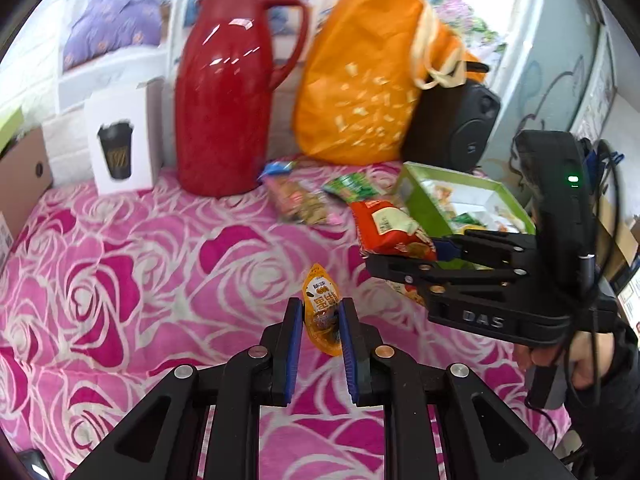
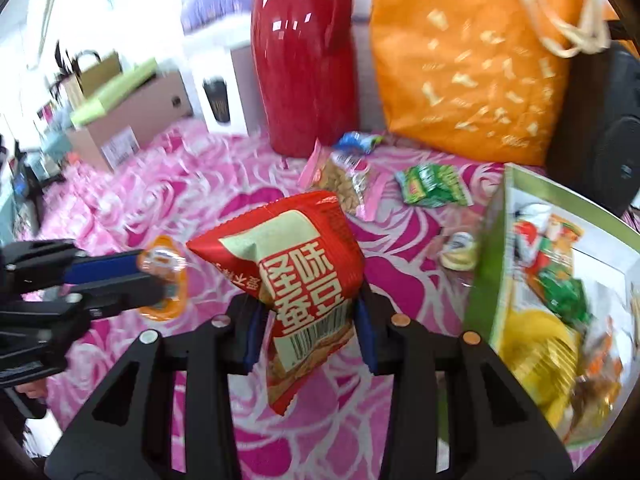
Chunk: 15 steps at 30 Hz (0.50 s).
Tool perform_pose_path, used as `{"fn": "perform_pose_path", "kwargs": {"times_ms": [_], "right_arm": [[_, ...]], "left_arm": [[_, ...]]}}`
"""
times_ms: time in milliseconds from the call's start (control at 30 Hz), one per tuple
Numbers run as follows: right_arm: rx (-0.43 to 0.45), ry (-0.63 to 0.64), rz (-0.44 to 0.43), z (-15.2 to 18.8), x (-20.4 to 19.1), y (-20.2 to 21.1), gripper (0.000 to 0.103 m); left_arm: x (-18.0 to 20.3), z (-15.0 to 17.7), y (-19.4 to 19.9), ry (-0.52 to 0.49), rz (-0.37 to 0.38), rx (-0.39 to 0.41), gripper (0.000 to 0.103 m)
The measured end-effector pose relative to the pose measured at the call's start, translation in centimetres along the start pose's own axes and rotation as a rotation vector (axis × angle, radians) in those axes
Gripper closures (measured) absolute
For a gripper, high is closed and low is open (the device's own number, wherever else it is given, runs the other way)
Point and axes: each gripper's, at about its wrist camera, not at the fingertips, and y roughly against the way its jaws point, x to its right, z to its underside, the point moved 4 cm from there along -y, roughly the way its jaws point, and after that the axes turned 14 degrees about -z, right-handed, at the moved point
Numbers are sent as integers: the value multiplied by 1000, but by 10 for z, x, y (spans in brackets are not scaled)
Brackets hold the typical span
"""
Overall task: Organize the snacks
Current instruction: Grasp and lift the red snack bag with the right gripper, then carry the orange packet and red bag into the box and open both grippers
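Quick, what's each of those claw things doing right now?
Left gripper: closed on a small orange jelly packet.
Right gripper: closed on a red snack bag.

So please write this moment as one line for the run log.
left claw: shut on orange jelly pack | right claw: shut on red snack bag | green box: open, beside the red bag, snacks inside

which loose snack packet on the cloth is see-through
The pink-edged packet beside the red jug: its nuts show through, unlike the opaque green packet and blue-wrapped one.
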Motion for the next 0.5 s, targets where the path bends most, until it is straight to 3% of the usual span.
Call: {"fn": "perform_pose_path", "kwargs": {"times_ms": [233,433,500], "right_arm": [[168,-72,-86,2,13,77,62],[266,-152,-60,10,46,130,62],[286,-175,-7,14,62,146,62]], "left_arm": [[45,-23,19,-69,48,65,85],[94,-44,21,-129,114,87,85],[110,-51,18,-146,139,89,85]]}}
